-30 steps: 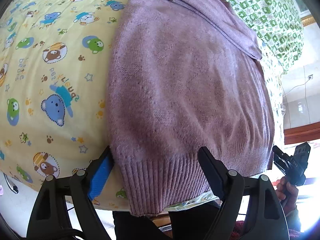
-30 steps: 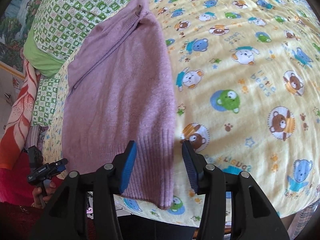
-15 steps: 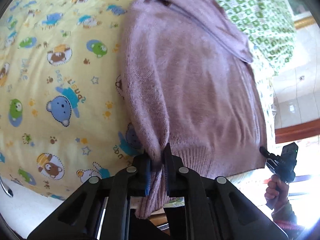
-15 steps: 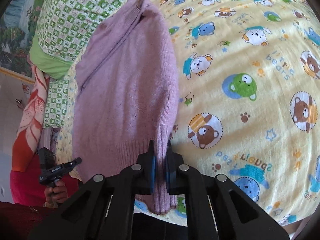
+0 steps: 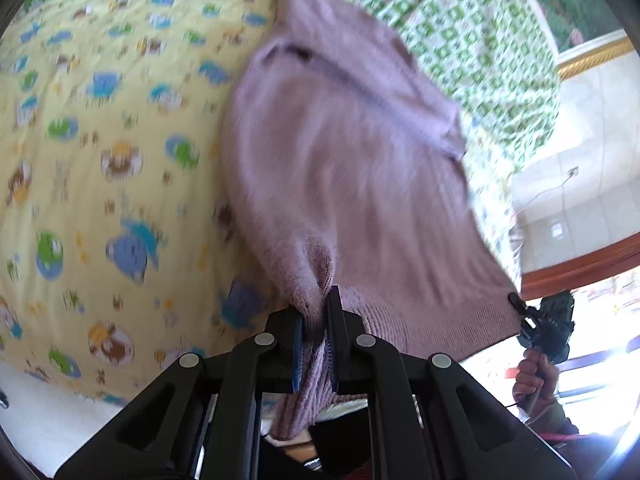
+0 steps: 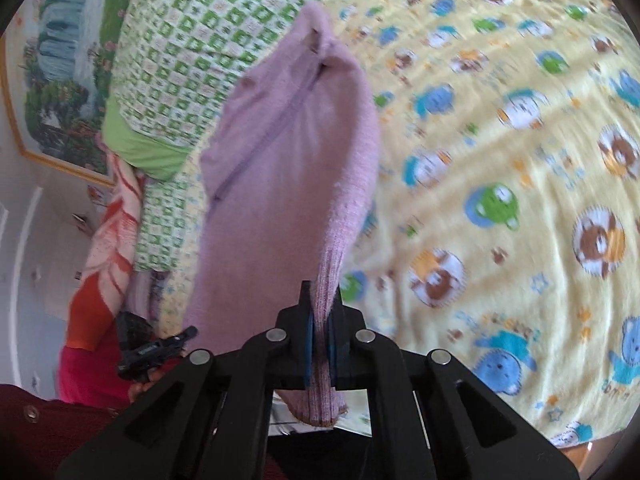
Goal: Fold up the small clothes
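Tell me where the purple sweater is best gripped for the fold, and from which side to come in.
Grip the purple sweater at its ribbed hem, one corner each, coming in from the near bed edge. The hem is the thick, firm band overhanging the yellow bear sheet, so fingers slip around it. Left gripper and right gripper are both shut there.

A yellow bear-print sheet is covering the bed; a green checked quilt is lying beside a landscape painting.
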`<state>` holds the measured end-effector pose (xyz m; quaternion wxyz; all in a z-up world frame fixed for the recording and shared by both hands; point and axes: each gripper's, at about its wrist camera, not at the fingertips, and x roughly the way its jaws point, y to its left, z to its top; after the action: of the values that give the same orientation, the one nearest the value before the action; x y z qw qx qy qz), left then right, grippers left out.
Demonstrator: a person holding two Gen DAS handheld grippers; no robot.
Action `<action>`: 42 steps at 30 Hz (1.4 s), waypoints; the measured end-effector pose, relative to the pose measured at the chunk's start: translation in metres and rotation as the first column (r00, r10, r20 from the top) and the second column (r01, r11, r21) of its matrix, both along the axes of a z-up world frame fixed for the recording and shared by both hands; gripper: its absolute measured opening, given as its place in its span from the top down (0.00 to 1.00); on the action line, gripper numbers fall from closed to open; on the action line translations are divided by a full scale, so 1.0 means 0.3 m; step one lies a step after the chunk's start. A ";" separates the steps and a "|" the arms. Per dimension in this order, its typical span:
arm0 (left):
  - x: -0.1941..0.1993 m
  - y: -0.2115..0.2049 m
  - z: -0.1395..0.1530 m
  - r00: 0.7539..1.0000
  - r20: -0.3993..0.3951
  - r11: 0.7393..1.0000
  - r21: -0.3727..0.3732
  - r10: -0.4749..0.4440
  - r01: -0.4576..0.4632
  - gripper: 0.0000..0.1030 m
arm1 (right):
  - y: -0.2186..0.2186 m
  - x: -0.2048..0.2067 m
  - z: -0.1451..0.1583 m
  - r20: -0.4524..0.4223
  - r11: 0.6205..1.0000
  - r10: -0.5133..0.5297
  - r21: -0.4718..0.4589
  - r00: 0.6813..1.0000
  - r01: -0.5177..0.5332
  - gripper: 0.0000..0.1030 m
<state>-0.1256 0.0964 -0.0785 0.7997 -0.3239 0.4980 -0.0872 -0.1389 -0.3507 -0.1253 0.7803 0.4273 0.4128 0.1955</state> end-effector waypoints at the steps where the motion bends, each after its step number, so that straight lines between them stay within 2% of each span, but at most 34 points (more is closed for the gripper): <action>1: 0.012 0.016 0.017 1.000 0.014 1.000 -0.008 0.008 -0.008 0.92 | -0.007 0.012 0.022 0.021 1.000 -0.005 0.018 1.000 0.004 0.94; 6: 0.124 0.063 0.129 0.993 0.100 0.998 -0.030 0.054 -0.051 0.92 | -0.022 0.111 0.133 0.124 0.997 -0.029 0.081 0.992 0.019 0.94; 11: 0.299 0.126 0.221 0.978 0.173 0.993 -0.044 0.119 -0.113 0.92 | -0.034 0.284 0.237 0.208 0.994 -0.059 0.107 0.976 0.038 0.94; 14: 0.448 0.154 0.260 0.969 0.204 0.990 -0.026 0.141 -0.139 0.92 | -0.022 0.409 0.284 0.232 0.994 -0.078 0.089 0.970 0.058 0.94; 18: 0.640 0.182 0.273 0.965 0.205 0.986 -0.028 0.165 -0.163 0.92 | -0.052 0.607 0.303 0.228 0.991 -0.125 0.081 0.966 0.110 0.94; 24: 0.934 0.201 0.237 0.964 0.172 0.979 -0.023 0.202 -0.201 0.93 | -0.074 0.898 0.301 0.194 0.988 -0.152 0.051 0.969 0.145 0.94; 28: 1.059 0.205 0.207 0.965 0.159 0.977 0.005 0.210 -0.213 0.95 | -0.059 1.056 0.274 0.175 0.990 -0.141 0.030 0.974 0.138 0.94; 32: 1.139 0.229 0.176 0.963 0.146 0.973 0.025 0.225 -0.230 0.95 | -0.054 1.183 0.231 0.154 0.991 -0.135 0.012 0.979 0.135 0.94; 37: 1.221 0.277 0.062 0.964 0.081 0.965 0.049 0.253 -0.257 0.95 | -0.067 1.314 0.159 0.109 0.987 -0.154 -0.026 0.982 0.158 0.94; 42: 1.259 0.298 -0.016 0.961 0.053 0.961 0.045 0.271 -0.273 0.94 | -0.060 1.380 0.106 0.070 0.984 -0.164 -0.054 0.984 0.167 0.94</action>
<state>0.2522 0.1859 -0.0835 0.8236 -0.3661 0.4322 0.0292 0.2751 -0.3686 -0.0936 0.8193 0.4300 0.3559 0.1313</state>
